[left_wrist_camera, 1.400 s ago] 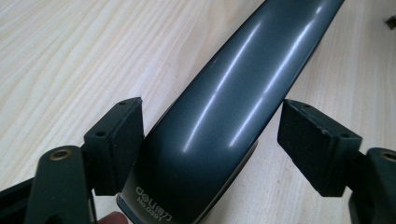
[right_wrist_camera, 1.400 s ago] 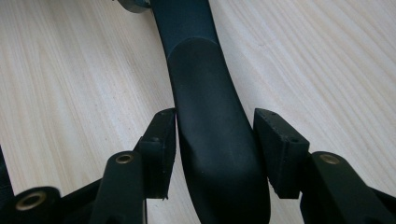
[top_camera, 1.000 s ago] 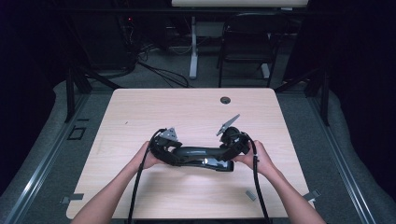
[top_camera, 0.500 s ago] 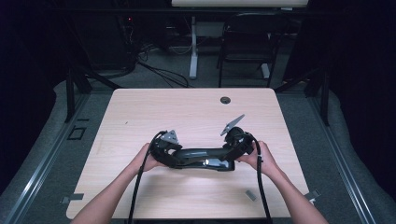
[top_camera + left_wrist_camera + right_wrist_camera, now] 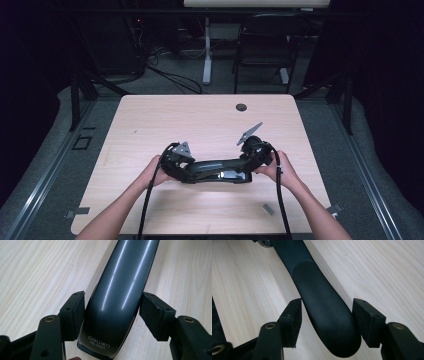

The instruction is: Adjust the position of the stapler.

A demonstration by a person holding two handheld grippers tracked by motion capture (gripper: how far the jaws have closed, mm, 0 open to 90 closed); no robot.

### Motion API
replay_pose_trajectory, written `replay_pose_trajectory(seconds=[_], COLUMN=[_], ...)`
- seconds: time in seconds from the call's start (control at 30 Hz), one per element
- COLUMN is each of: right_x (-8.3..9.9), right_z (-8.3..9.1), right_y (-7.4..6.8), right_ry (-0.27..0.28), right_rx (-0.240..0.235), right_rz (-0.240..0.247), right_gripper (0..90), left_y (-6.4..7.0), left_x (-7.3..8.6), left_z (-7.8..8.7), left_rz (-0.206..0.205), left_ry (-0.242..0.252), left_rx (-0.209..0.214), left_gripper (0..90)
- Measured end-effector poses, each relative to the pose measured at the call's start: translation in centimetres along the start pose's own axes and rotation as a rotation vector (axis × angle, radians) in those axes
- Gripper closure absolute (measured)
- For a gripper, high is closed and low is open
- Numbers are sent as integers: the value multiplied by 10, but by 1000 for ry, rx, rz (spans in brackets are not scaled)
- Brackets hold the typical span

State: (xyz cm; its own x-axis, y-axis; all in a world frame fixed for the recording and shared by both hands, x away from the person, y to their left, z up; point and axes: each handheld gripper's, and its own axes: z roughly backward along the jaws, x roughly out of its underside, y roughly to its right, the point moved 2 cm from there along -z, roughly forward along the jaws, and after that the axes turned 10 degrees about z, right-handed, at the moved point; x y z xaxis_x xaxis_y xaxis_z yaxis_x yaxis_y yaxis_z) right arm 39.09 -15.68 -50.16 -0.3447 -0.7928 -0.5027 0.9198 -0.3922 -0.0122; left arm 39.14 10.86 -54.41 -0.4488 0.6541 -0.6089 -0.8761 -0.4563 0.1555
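Observation:
A long dark grey stapler [image 5: 216, 169] lies crosswise on the wooden table [image 5: 200, 125], near the front. My left gripper [image 5: 190, 169] is at its left end. In the left gripper view that gripper [image 5: 112, 312] has both pads pressed to the sides of the glossy stapler body [image 5: 120, 285], which is marked "deli No.0391". My right gripper [image 5: 246, 167] is at the stapler's right end. In the right gripper view that gripper [image 5: 327, 315] is shut on the rounded matte handle [image 5: 322, 307], which runs slightly askew between the pads. A hand holds each gripper.
A small grey piece [image 5: 268, 209] lies near the table's front right edge. A round cable hole [image 5: 241, 107] sits at the back middle. Behind the table stand a chair [image 5: 262, 50] and a white desk leg [image 5: 206, 55]. A cable trails from each gripper toward the front edge.
Almost nothing differs. The right gripper has shifted very slightly to the right along the stapler's end; the stapler and the left gripper have stayed in place.

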Motion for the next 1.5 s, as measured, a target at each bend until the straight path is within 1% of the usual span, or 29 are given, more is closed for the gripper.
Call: replay_pose_trajectory(seconds=[0.2, 0.33, 0.5, 0.63, 0.73, 0.83, 0.87, 0.97, 1.1, 1.27, 1.4, 1.47, 1.5], right_x=[2, 2, -1, -3, -5, -8, -8, -9, -11, -11, -11, -11, -10], right_z=[0, -1, -4, -5, -7, -8, -9, -9, -10, -10, -10, -10, -10], right_y=[-4, -8, -8, -9, -10, -11, -11, -11, -13, -13, -13, -12, -12], right_ry=[16, 23, 39, 31, 37, 29, 37, 33, 38, 37, 37, 33, 44], right_rx=[9, 15, 8, 4, 5, 11, 13, 11, 13, 11, 9, 8, 11], right_rz=[1, -3, 17, 30, 34, 43, 38, 44, 37, 37, 32, 36, 32], right_gripper=[426, 431, 433, 431, 430, 427, 427, 428, 429, 430, 427, 425, 405], left_y=[-1, -1, -1, -2, -2, -3, -3, -4, -7, -7, -6, -5, -5], left_x=[-1, -1, 1, 4, 5, 5, 5, 6, 7, 7, 6, 5, 4], left_z=[1, 2, 4, 7, 8, 9, 10, 10, 11, 11, 10, 9, 9], left_rz=[-16, -15, -13, -8, -6, -6, -8, -10, -13, -13, -8, 1, 11], left_ry=[-12, -18, -30, -32, -34, -41, -46, -45, -38, -36, -39, -34, -26], left_rx=[4, 6, 5, -1, -2, -8, -11, -4, 10, 10, 5, -3, -15], left_gripper=[383, 382, 385, 385, 385, 386, 386, 387, 387, 387, 374, 364, 314])
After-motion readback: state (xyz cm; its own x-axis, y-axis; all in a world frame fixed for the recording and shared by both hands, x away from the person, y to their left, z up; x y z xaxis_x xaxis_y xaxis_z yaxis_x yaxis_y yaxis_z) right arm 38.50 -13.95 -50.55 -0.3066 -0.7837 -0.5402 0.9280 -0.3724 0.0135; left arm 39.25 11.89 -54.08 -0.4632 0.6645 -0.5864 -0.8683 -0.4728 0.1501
